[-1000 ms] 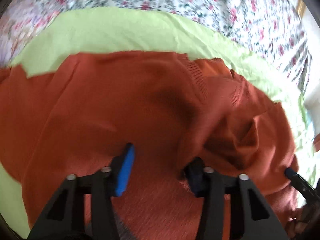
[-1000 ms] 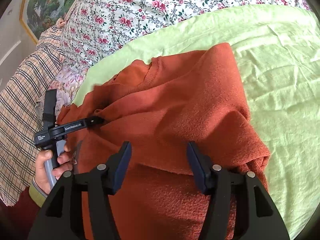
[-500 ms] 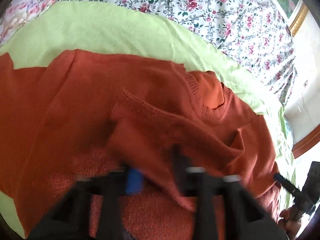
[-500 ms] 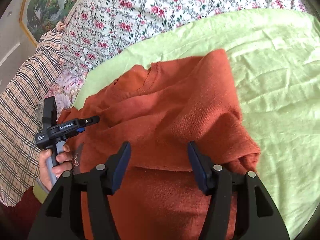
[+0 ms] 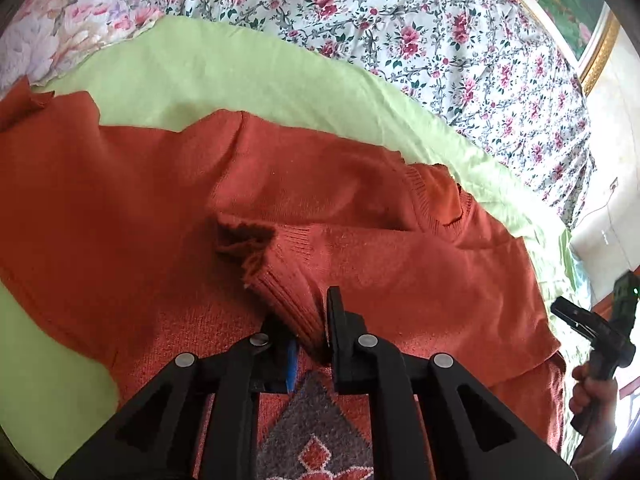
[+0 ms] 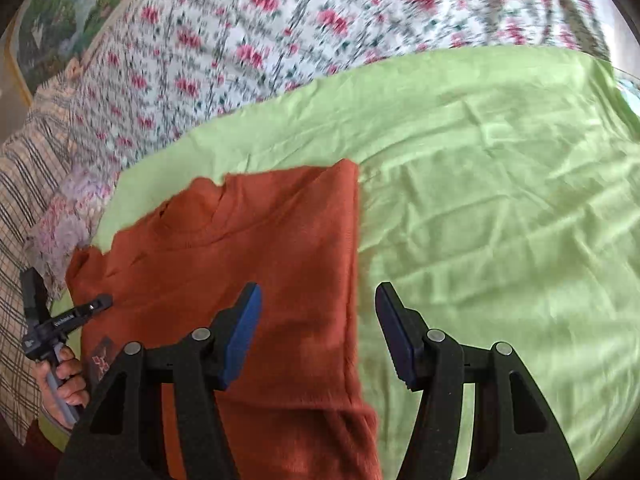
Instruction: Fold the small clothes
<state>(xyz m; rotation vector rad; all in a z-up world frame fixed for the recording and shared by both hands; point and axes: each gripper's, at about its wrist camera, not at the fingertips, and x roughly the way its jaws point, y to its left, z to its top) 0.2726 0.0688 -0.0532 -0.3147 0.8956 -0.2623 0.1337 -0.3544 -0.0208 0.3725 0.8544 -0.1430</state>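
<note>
**Sleeve cuff pinched over the chest, right side already folded**

Knitwear first: the rust-orange knitted sweater (image 5: 360, 208) lies spread on the pale green bedsheet (image 5: 248, 72), which covers a bed dressed in white bedding printed with pink roses (image 5: 400, 28). The left gripper (image 5: 310, 340) has its black fingers pressed together on the ribbed cuff of a sleeve (image 5: 288, 292), holding it above the sweater's front. That grip reads as the carrying stage of a sleeve fold: the cuff is drawn across the body so the sleeve ends up lying flat on the chest, probably to be laid down and let go.

The right gripper (image 6: 318, 332) is spread wide with nothing between its blue-padded fingers (image 6: 244, 332), hanging over the sweater's right edge, which runs in a straight, tidy crease against the sheet. My guess is that this side is done and the tool waits clear of the cloth.

Much is hidden. The left gripper's body covers most of the grey diamond pattern (image 5: 312, 432) on the sweater front, and the sweater's hem is cut off at the bottom of both views. The far left sleeve end runs off the frame. The right wrist view is smeared by motion, so the floral print and the framed landscape painting (image 6: 68, 32) are hard to read there.
</note>
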